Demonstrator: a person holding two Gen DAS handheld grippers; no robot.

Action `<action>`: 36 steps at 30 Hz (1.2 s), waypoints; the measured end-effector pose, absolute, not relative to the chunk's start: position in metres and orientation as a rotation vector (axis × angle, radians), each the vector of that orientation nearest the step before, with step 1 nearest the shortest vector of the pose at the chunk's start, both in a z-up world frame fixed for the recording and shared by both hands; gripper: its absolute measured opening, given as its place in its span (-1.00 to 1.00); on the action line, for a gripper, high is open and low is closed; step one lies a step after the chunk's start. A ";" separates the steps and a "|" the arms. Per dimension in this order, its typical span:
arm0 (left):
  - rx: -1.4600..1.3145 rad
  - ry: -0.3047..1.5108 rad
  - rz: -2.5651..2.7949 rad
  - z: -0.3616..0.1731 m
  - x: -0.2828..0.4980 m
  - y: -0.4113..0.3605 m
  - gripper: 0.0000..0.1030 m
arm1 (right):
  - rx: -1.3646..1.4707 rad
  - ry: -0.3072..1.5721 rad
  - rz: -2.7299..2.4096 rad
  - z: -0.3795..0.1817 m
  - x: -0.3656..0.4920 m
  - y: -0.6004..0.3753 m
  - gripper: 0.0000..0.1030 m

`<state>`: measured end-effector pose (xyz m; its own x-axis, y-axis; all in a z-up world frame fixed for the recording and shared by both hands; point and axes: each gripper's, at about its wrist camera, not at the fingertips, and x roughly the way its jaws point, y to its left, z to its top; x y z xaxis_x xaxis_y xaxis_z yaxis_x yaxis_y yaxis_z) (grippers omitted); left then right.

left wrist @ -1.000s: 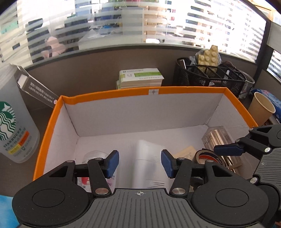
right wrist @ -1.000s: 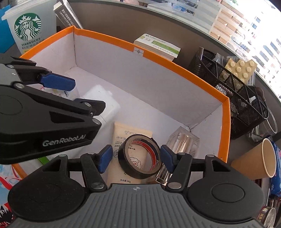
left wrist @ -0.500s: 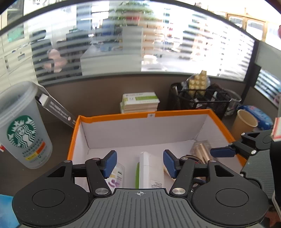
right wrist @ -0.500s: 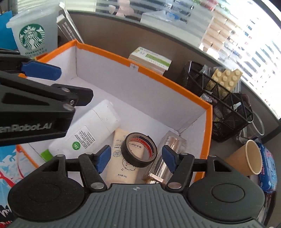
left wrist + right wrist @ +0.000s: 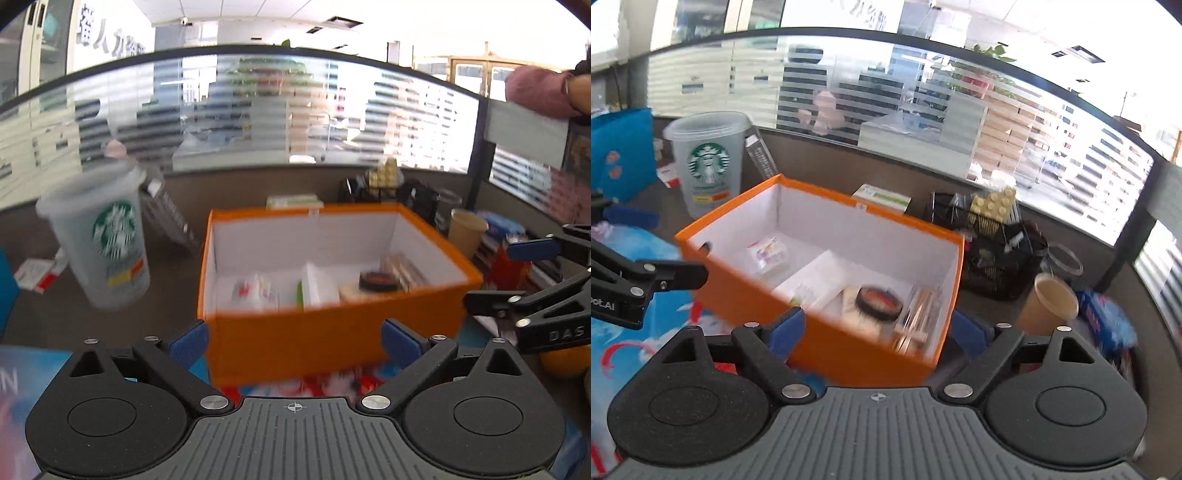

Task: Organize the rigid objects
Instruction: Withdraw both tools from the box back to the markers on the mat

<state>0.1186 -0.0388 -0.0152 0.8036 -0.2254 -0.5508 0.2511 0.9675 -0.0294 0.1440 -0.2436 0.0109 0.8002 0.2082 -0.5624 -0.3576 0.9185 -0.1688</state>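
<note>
An office desk with a brown top stands before a low partition and striped glass. The orange box sits in the middle of it, and everything else is placed from that box.

Left of the box stands a clear Starbucks cup. Behind the box lie flat green-and-white packets; behind its right end is a black mesh basket with a tan brick plate sticking out of it. Right of the box stands a paper cup, with a blue pack beyond.

Inside the box, from left to right: a clear bag with pink print, a white bottle lying on its side, a cream pouch with a black tape roll on it, and a clear tube case against the right wall.

The left gripper is in front of the box's near wall, its jaws opening, nothing between the blue pads but the view of the box beyond. The right gripper is in front of the box's near right corner, jaws also opening and gripping nothing. Both are outside the box, apart from its contents.
</note>
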 end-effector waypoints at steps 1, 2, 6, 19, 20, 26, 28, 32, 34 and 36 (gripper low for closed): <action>0.052 0.596 -0.249 -0.023 0.113 -0.039 0.95 | -0.267 0.569 0.305 0.003 0.136 -0.245 0.63; 0.063 0.612 -0.247 -0.032 0.109 -0.040 0.95 | -0.266 0.576 0.296 -0.006 0.129 -0.245 0.58; 0.085 0.694 -0.254 -0.062 0.105 -0.048 0.95 | -0.269 0.638 0.273 -0.043 0.116 -0.243 0.28; 0.110 0.722 -0.246 -0.091 0.102 -0.081 0.94 | -0.114 0.671 0.271 -0.078 0.117 -0.259 0.25; 0.116 0.727 -0.245 -0.093 0.102 -0.083 0.94 | -0.115 0.669 0.270 -0.078 0.118 -0.259 0.25; 0.139 0.738 -0.239 -0.106 0.106 -0.091 0.95 | -0.133 0.662 0.265 -0.082 0.120 -0.261 0.26; 0.149 0.731 -0.233 -0.108 0.107 -0.091 0.96 | -0.128 0.663 0.263 -0.083 0.121 -0.262 0.26; 0.149 0.747 -0.204 -0.113 0.112 -0.083 1.00 | -0.137 0.667 0.256 -0.085 0.122 -0.263 0.27; 0.124 0.762 -0.196 -0.113 0.115 -0.075 1.00 | -0.140 0.667 0.264 -0.087 0.123 -0.262 0.27; 0.131 0.757 -0.184 -0.112 0.114 -0.069 1.00 | -0.152 0.667 0.288 -0.089 0.124 -0.260 0.25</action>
<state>0.1137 -0.0690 -0.1120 0.7118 -0.1180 -0.6924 0.2122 0.9759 0.0518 0.1237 -0.2595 -0.0887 0.7479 0.2133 -0.6287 -0.3103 0.9495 -0.0470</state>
